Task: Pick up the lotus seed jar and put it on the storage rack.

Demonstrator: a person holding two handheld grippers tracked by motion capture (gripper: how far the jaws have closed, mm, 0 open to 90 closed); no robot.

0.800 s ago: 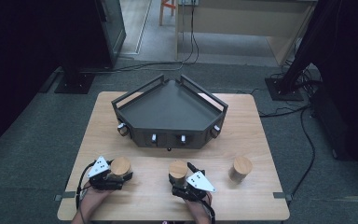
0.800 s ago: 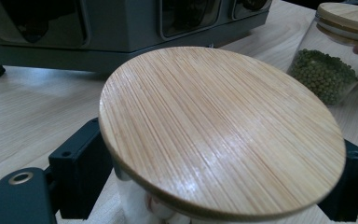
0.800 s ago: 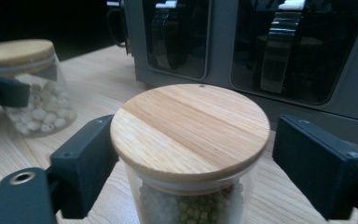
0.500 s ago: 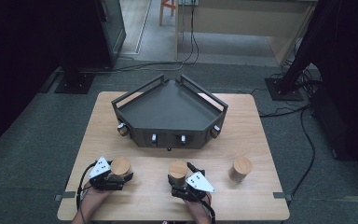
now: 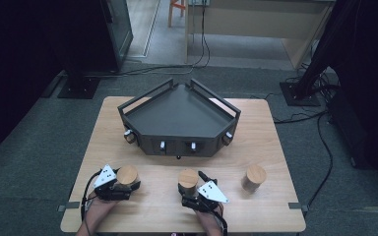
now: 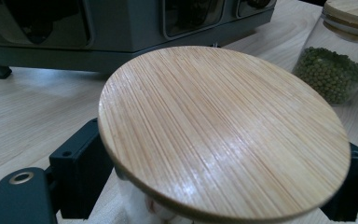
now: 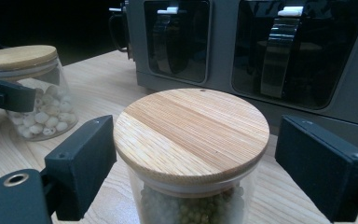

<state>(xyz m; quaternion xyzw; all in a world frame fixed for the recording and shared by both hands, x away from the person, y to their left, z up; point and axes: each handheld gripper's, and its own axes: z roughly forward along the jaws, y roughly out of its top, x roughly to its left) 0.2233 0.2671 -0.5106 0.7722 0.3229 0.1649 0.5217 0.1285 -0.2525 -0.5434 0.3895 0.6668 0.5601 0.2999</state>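
The tabletop carries a dark angled tray beyond both sets of jaws. A third jar stands well apart, off to the right gripper's outer side. That gripper's jaws stand open around the green-bean jar, gaps showing on both sides. The left gripper flanks the white-bean jar; contact I cannot tell. An off-centre squeeze could tip either glass jar or slip onto its loose-looking wooden lid.
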